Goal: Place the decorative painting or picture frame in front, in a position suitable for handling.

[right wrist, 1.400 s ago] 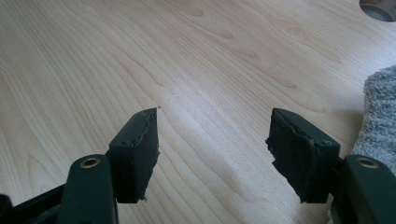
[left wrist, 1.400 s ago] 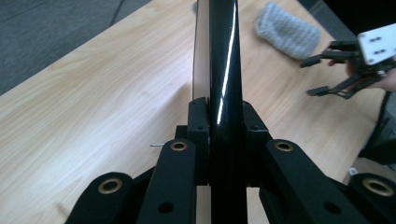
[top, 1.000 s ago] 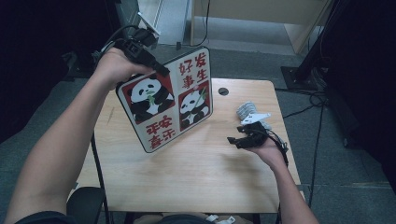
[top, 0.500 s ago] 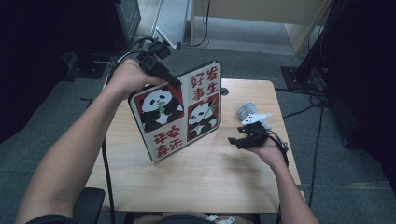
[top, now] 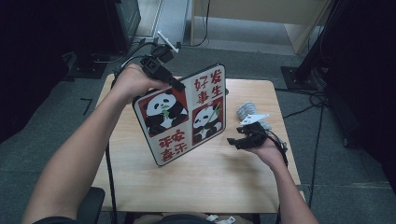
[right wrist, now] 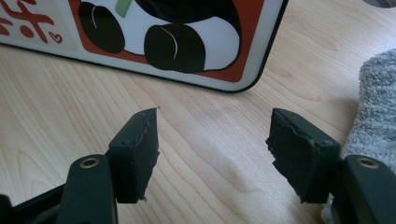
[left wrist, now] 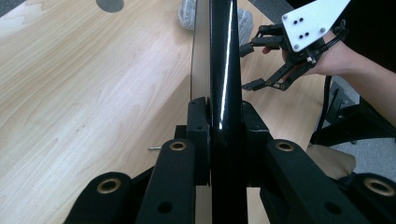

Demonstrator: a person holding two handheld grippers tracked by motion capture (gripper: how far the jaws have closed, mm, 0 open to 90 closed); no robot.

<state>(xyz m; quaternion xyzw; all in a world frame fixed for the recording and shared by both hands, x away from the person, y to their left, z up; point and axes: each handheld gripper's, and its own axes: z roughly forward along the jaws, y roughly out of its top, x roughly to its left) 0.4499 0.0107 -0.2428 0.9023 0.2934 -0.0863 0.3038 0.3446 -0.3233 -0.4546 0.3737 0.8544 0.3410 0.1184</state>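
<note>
The left gripper (top: 175, 85) is clenched on the top edge of the panda board (top: 184, 114), which stands tilted on the table (top: 140, 186) with only its lower corner, toward 6 o'clock, touching the wood. In the left gripper view the jaws pinch the thin black edge squarely, one pad on each face.

The right gripper (top: 236, 141) rests released on the table at about 3 o'clock from the board, jaws spread wide and holding nothing, with a grey cloth (top: 246, 110) just beyond it toward 12 o'clock. In the right gripper view the board's rounded corner (right wrist: 252, 79) hovers just ahead of the open jaws.

To do this step well, the grip should likely stay centred on the edge so the board does not swing around the pinch point. The lift should be slow, since a glossy, thin panel could slip. The right gripper seems well placed to steady the near corner if it closes gently.

Against the earlier pictures, the board has shifted toward 3 o'clock and leans more, with the left hand (top: 133, 84) carried further over the table. The right gripper lies where it was.
</note>
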